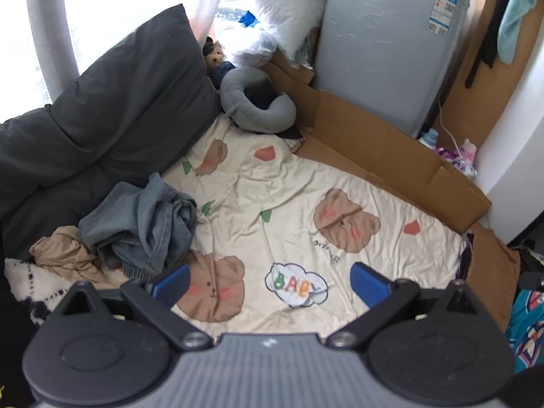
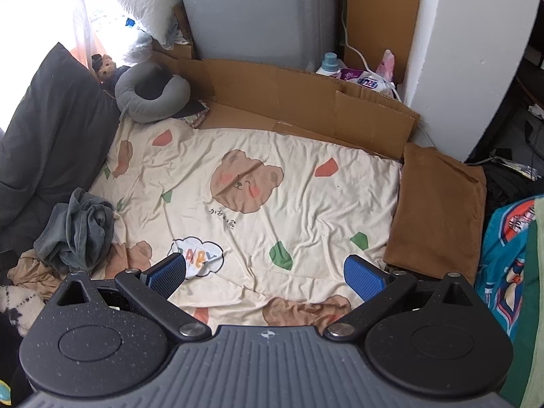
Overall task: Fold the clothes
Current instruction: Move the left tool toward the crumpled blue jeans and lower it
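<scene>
Clothes [image 1: 139,224] beside left gripper [image 1: 270,280]

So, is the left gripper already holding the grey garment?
No, the left gripper is open and empty, with the grey garment crumpled beside it.

A lived-in home bedroom is showing here — a bear-print bedsheet [image 2: 306,210] covering the bed, a dark pillow [image 1: 112,108] leaning far left, a neck pillow [image 2: 149,91] lying beyond.

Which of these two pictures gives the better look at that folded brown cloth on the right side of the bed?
The right wrist view. There the folded brown cloth lies fully visible beside the bear-print sheet. In the left wrist view only a foreshortened strip shows at the sheet's edge.
</scene>
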### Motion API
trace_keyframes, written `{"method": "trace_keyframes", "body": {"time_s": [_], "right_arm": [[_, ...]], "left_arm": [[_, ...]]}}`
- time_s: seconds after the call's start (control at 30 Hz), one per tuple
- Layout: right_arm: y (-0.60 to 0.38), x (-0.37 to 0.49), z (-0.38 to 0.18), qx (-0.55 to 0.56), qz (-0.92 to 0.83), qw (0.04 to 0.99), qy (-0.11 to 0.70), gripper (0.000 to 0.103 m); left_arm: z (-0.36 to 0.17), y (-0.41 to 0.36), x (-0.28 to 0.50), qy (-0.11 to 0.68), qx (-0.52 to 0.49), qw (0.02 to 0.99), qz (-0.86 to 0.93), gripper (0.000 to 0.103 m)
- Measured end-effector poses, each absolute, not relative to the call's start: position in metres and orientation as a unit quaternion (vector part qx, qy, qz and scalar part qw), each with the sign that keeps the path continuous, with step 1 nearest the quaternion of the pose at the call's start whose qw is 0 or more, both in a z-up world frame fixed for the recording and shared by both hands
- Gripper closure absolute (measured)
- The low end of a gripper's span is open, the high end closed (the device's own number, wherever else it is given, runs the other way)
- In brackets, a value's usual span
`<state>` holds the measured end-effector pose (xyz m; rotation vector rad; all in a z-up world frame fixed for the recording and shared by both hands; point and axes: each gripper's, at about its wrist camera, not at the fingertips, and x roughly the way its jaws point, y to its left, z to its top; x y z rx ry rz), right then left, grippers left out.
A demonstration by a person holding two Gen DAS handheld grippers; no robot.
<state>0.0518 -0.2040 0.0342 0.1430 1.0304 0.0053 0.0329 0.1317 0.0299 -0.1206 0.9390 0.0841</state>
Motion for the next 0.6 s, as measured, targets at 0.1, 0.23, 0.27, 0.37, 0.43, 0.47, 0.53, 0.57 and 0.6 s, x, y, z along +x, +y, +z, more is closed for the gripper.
{"method": "trace_keyframes", "body": {"time_s": [0.1,0.23,0.27,0.37,0.43,0.47,0.53,0.57,0.6], "right_arm": [[-0.202,0.064,0.032,0.070,0.009,0.867,0.493,0.001],[-0.202,0.079,0.028,0.072,0.012,0.865,0.496,0.001],[-0.202,0.082,0.028,0.072,0.014,0.865,0.496,0.001],[-0.201,0.092,0.025,0.071,0.016,0.866,0.495,0.001],[-0.202,0.099,0.022,0.071,0.017,0.865,0.496,0.001],[-0.202,0.102,0.021,0.071,0.018,0.865,0.497,0.001],[-0.202,0.109,0.019,0.072,0.019,0.864,0.498,0.001],[-0.202,0.112,0.018,0.070,0.019,0.863,0.499,0.001],[-0.201,0.116,0.017,0.069,0.019,0.863,0.500,0.001]], "left_arm": [[0.026,0.139,0.040,0.453,-0.058,0.888,0.048,0.002],[0.022,0.150,0.049,0.453,-0.066,0.887,0.057,0.002],[0.021,0.153,0.051,0.453,-0.069,0.887,0.058,0.002],[0.020,0.162,0.057,0.450,-0.076,0.887,0.066,0.002],[0.021,0.168,0.061,0.447,-0.078,0.888,0.071,0.002],[0.021,0.171,0.063,0.446,-0.079,0.889,0.072,0.002],[0.021,0.176,0.066,0.443,-0.083,0.889,0.075,0.002],[0.021,0.178,0.067,0.442,-0.085,0.890,0.076,0.002],[0.020,0.181,0.069,0.440,-0.087,0.891,0.076,0.002]]}}
